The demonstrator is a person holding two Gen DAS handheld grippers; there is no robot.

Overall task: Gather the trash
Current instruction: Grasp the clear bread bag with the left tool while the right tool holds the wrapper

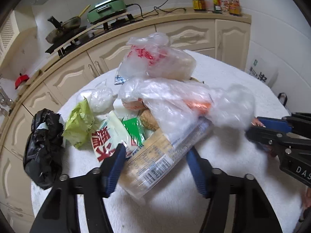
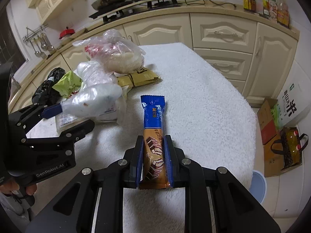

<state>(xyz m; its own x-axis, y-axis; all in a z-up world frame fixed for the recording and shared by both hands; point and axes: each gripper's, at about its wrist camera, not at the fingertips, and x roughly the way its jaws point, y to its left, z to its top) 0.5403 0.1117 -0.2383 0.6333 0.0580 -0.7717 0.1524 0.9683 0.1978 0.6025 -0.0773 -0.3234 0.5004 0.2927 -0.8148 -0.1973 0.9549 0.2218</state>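
A pile of trash lies on the white towel-covered table (image 1: 223,73): clear plastic bags (image 1: 165,97), a bag with red print (image 1: 155,58), a green wrapper (image 1: 79,124), a red-lettered packet (image 1: 108,137), a clear noodle pack (image 1: 155,155) and a black bag (image 1: 42,147). My left gripper (image 1: 155,153) is open, its jaws on either side of the noodle pack. My right gripper (image 2: 152,145) is shut on a blue and brown chocolate wafer wrapper (image 2: 153,120), held over the towel right of the pile (image 2: 97,89). It shows in the left wrist view (image 1: 272,130).
Cream kitchen cabinets (image 2: 223,35) run behind the table, with a stove, pan (image 1: 64,27), green cooker (image 1: 107,7) and sauce bottles (image 1: 217,0) on the counter. On the floor at right are a blue bin (image 2: 258,184), cardboard boxes (image 2: 270,124) and a rice sack (image 2: 293,101).
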